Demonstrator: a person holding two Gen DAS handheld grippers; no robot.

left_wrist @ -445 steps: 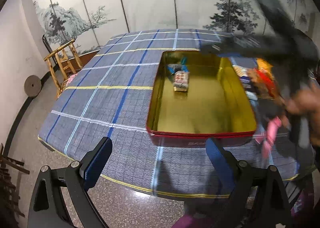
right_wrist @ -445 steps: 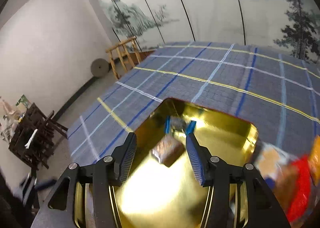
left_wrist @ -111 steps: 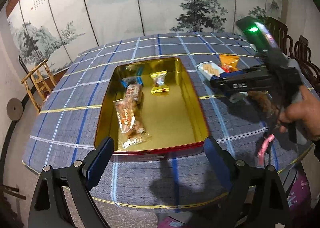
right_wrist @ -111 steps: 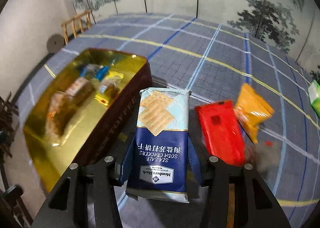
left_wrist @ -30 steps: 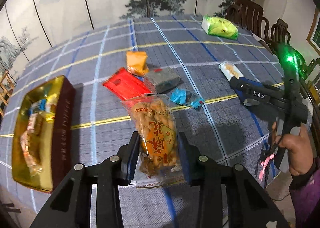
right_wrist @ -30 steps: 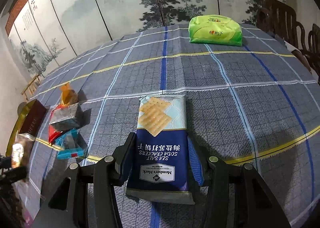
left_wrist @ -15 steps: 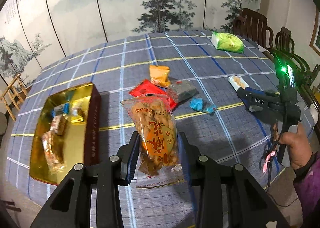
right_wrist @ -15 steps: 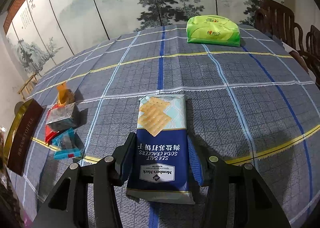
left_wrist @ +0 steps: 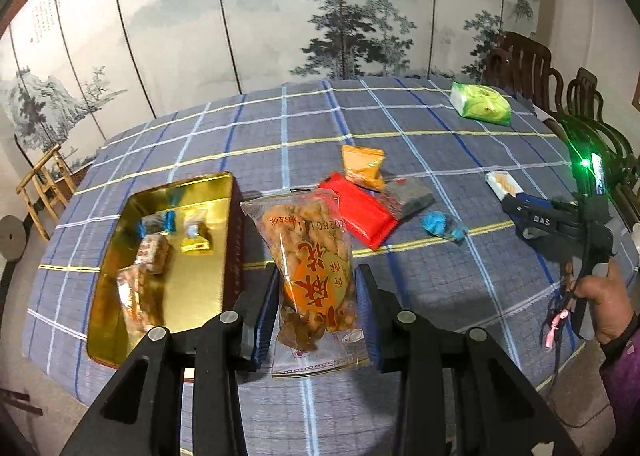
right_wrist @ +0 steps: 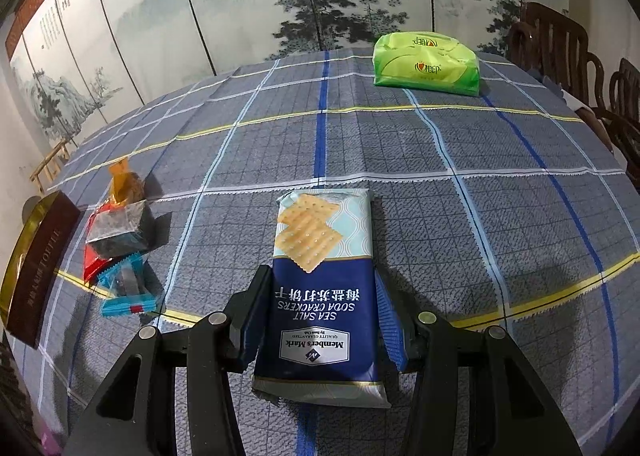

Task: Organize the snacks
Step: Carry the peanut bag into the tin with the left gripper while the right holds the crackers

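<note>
In my left wrist view the left gripper (left_wrist: pixel 316 316) pinches a clear snack bag (left_wrist: pixel 312 256) low centre, by its lower half; I judge it light, crinkly and slippery, its contents brittle, so a gentle grip suits. The gold tin (left_wrist: pixel 160 256) sits lower left with bare floor near its front, a raised rim to clear. The right gripper (left_wrist: pixel 516 207) shows at right edge. In my right wrist view the right gripper (right_wrist: pixel 320 316) is pinching a cracker pack (right_wrist: pixel 320 276) at centre bottom; stiff-ish, fragile inside. Loose snacks (right_wrist: pixel 120 248) crowd the left, a green pack (right_wrist: pixel 426 63) top right, open cloth (right_wrist: pixel 480 195) between
</note>
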